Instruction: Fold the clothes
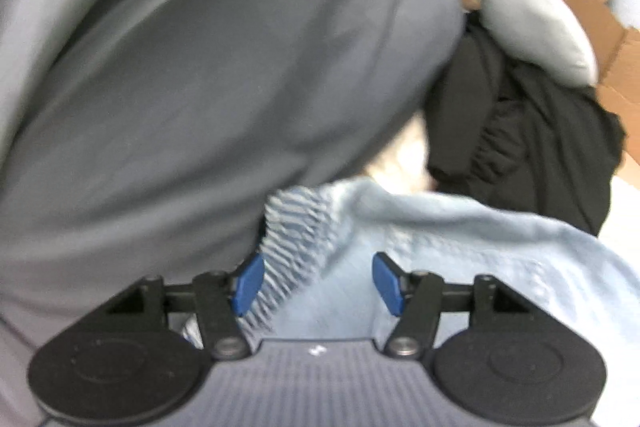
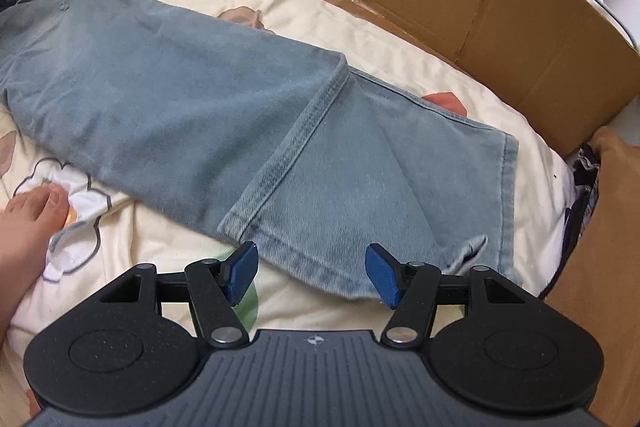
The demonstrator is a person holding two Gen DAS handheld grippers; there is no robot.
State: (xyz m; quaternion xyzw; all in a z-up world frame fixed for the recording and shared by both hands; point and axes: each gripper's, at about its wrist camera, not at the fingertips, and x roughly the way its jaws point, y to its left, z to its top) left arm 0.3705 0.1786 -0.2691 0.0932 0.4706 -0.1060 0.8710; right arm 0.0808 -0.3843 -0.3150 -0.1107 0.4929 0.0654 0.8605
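While both spread, the right gripper [image 2: 312, 275] and left gripper [image 1: 318, 283] hover over the jeans [image 2: 208, 107].

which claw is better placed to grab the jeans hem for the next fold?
Right, probably. The right claw is open directly over the jeans hem on the sheet. The left claw is open too, at the other end, crowded by grey fabric.

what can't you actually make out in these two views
- Left wrist view: the jeans show only as a blurred pale blue edge; grey fabric close to the lens hides the rest.
- Right wrist view: the jeans' waist end runs off the left edge.
- Right wrist view: what lies beyond the cardboard box wall is hidden.
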